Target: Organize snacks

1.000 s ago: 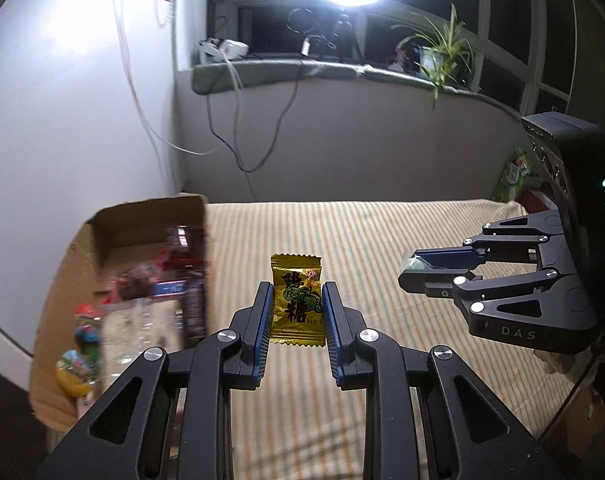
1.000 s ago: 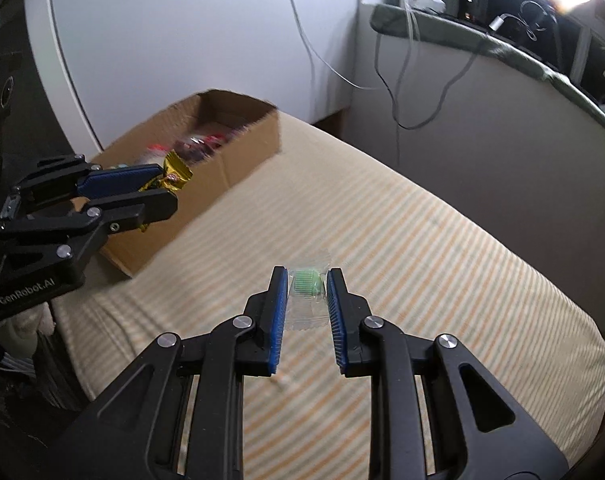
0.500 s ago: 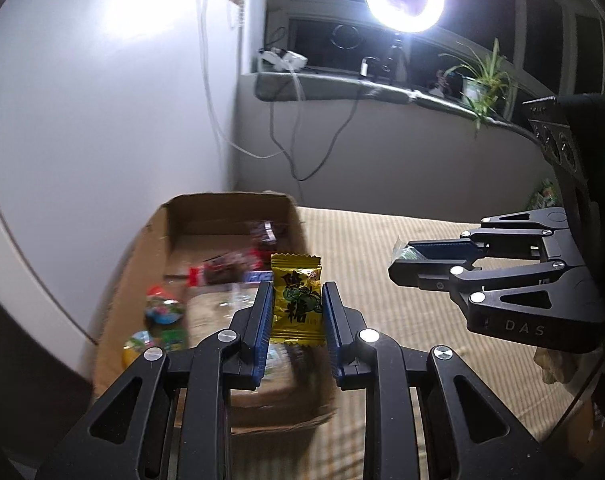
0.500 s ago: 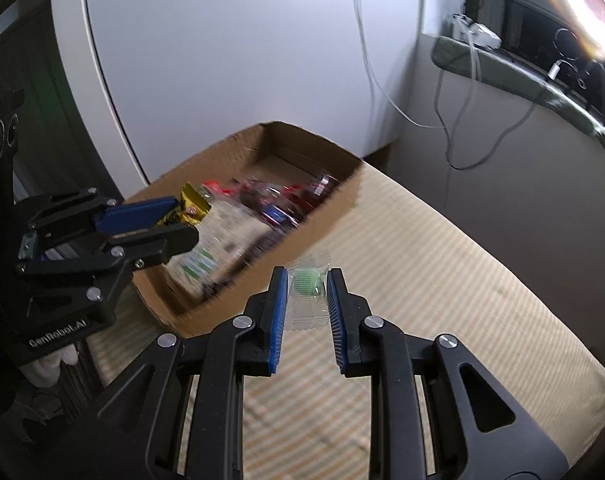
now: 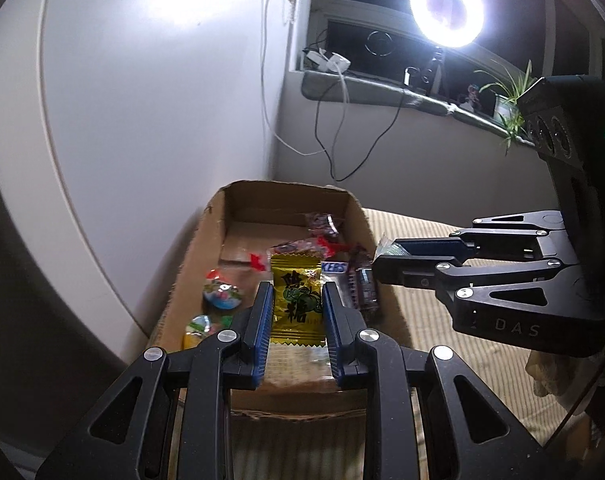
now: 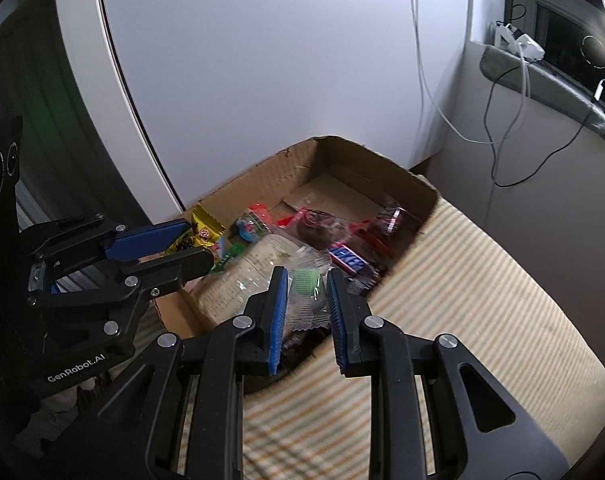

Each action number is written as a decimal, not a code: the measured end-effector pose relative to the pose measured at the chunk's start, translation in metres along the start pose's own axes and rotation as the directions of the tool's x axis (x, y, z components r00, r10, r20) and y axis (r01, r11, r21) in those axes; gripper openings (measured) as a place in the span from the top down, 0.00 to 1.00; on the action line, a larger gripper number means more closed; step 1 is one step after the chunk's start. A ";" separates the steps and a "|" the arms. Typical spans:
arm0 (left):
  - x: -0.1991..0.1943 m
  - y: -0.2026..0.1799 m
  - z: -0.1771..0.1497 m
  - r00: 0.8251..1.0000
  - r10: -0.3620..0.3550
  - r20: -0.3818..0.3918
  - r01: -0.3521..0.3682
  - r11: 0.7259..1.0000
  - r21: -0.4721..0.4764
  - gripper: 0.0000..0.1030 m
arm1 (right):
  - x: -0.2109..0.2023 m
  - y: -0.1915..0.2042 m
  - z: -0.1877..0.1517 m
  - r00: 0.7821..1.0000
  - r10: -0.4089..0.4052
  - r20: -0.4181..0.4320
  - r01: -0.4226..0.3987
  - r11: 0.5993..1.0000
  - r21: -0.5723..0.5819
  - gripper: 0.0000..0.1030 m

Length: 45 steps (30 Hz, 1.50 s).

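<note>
My left gripper [image 5: 296,312] is shut on a yellow candy packet [image 5: 296,300] and holds it above the near end of an open cardboard box [image 5: 194,256]. The box holds several wrapped snacks, among them a chocolate bar [image 5: 334,267]. My right gripper [image 6: 305,300] is shut on a clear packet with a green sweet [image 6: 305,285] and holds it over the box's near right side [image 6: 418,216]. The right gripper shows in the left wrist view [image 5: 386,260]. The left gripper shows in the right wrist view [image 6: 182,244] with the yellow packet [image 6: 202,232].
The box stands on a striped bed cover [image 6: 482,312] next to a white wall panel [image 5: 142,120]. A windowsill [image 5: 382,88] with cables, a ring light [image 5: 446,10] and a plant [image 5: 510,96] runs behind.
Both grippers have swung left from over the bed cover to above the box, each still holding its packet.
</note>
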<state>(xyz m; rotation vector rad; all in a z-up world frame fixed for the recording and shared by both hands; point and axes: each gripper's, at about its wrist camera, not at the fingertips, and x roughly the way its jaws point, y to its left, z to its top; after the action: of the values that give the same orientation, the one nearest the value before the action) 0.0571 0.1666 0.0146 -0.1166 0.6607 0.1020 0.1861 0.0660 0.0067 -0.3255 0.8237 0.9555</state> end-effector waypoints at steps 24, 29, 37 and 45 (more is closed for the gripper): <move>0.018 0.026 0.001 0.999 0.029 -0.027 -0.030 0.999 -0.035 0.77 | 0.043 0.004 0.014 0.999 0.009 -0.044 -0.008 1.000 0.006 0.79; 0.019 0.026 0.001 0.999 0.037 -0.028 -0.038 0.999 -0.036 0.75 | 0.043 0.002 0.014 0.999 0.006 -0.042 -0.006 1.000 0.003 0.61; 0.017 0.027 0.002 0.999 0.045 -0.022 -0.046 0.998 -0.033 0.57 | 0.040 -0.001 0.013 1.000 -0.012 -0.021 0.012 1.000 0.009 0.42; 0.014 0.026 0.001 0.998 0.067 -0.016 -0.068 0.997 -0.033 0.31 | 0.034 -0.007 0.010 0.999 -0.044 -0.003 0.045 0.999 0.017 0.21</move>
<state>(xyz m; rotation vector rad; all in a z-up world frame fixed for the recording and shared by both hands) 0.0647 0.1936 0.0048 -0.1277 0.6785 0.1775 0.2071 0.0880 -0.0122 -0.3293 0.8235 0.9063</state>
